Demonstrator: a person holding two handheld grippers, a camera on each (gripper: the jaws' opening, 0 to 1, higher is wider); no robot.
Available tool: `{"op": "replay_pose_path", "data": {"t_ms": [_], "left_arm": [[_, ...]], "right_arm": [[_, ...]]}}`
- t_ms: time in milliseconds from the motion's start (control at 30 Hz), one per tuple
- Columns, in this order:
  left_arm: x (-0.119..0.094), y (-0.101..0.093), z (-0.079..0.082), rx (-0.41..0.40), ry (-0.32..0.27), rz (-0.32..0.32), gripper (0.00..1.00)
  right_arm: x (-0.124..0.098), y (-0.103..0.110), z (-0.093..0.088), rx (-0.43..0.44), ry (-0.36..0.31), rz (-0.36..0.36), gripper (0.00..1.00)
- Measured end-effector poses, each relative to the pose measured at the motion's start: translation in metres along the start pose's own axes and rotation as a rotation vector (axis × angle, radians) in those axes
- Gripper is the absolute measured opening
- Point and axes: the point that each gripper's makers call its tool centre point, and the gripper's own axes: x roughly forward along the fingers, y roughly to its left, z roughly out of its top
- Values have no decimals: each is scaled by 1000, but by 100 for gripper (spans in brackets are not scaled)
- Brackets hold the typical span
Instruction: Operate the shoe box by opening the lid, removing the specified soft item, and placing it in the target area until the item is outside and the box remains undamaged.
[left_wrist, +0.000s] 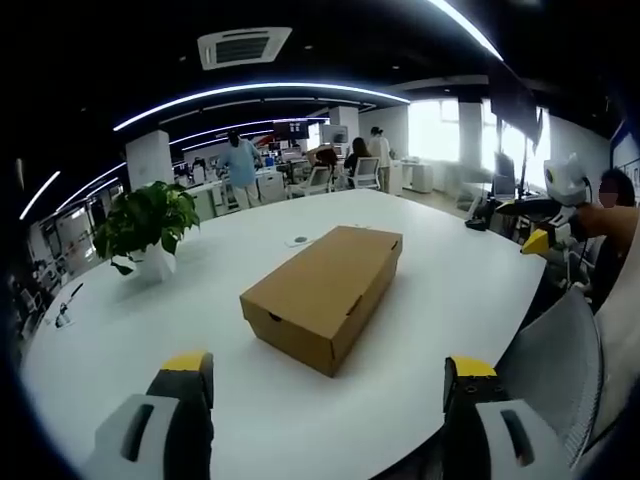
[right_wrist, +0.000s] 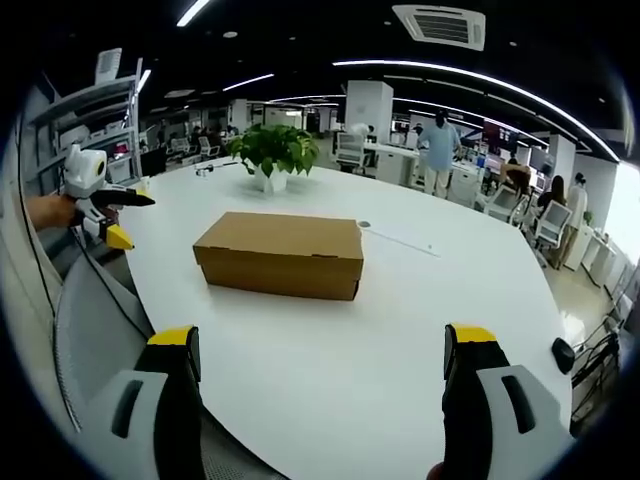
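Resting closed near the middle of the white table (left_wrist: 450, 270), the cardboard shoe box (left_wrist: 325, 292) is seen with its lid fully down, so the task is judged to be at its very start. No step is yet done: the lid is not lifted, the soft item inside is hidden from sight, and no target area can be made out on the tabletop.

In the left gripper view, the left gripper (left_wrist: 330, 385) is held back from the table edge with its jaws spread wide and nothing between them. In the right gripper view, the right gripper (right_wrist: 325, 350) is likewise spread wide and empty, well apart from the box (right_wrist: 280, 254). Each gripper is also caught in the other's view, held off the table's side.

A potted plant (left_wrist: 148, 228) is set on the table beyond the box, well clear of it. A mesh chair back (left_wrist: 555, 350) stands by the table edge.

All three steps are judged to remain: opening the lid without creasing the cardboard, drawing the item out, and setting it down.
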Motion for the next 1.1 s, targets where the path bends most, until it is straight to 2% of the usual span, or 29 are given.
{"op": "replay_pose_path", "data": {"t_ms": [667,1100], "left_arm": [[12,-7,-2,-4,35,9,96],[21,-3,-7,-16,59,26,95]], "right_arm": [[21,-19,3,-23,13,24,96],[37,-29,5,-63,37,60,96]]}}
